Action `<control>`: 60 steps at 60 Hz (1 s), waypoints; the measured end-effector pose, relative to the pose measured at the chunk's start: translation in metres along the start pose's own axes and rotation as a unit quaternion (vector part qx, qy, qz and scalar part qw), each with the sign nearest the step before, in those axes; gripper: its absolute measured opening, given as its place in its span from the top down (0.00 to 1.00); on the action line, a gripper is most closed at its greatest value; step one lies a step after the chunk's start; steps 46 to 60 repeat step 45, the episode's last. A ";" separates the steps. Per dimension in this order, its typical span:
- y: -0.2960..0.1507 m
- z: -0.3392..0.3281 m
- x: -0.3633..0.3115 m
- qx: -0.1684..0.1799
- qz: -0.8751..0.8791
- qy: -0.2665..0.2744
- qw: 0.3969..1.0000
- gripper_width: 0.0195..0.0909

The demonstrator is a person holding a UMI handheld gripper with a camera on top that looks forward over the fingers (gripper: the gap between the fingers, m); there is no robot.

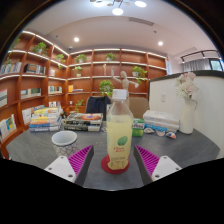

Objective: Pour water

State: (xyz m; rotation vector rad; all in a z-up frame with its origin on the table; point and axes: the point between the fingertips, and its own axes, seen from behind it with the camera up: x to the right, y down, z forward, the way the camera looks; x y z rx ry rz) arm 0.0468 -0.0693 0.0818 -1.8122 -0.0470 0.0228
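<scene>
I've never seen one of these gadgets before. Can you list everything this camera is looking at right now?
Clear plastic bottle with green label and yellowish liquid: one, upright on a round dark red coaster, between the fingers with gaps at both sides.
Small white bowl: one, on the grey table, left of the bottle.
Stacked books: several, mixed colours, beyond the bowl.
White vase with pale flowers: one, far right of the table.
Wooden bookshelves: orange-brown, along the back wall.
Gripper: one, open, white fingers with magenta pads.
</scene>
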 end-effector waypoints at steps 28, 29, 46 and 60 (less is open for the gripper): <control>-0.030 -0.076 -0.026 0.025 0.011 0.018 0.999 0.13; -0.031 -0.077 -0.026 0.026 0.012 0.018 0.999 0.13; -0.048 -0.090 -0.028 0.049 0.011 0.021 0.999 0.13; -0.048 -0.090 -0.028 0.049 0.011 0.021 0.999 0.13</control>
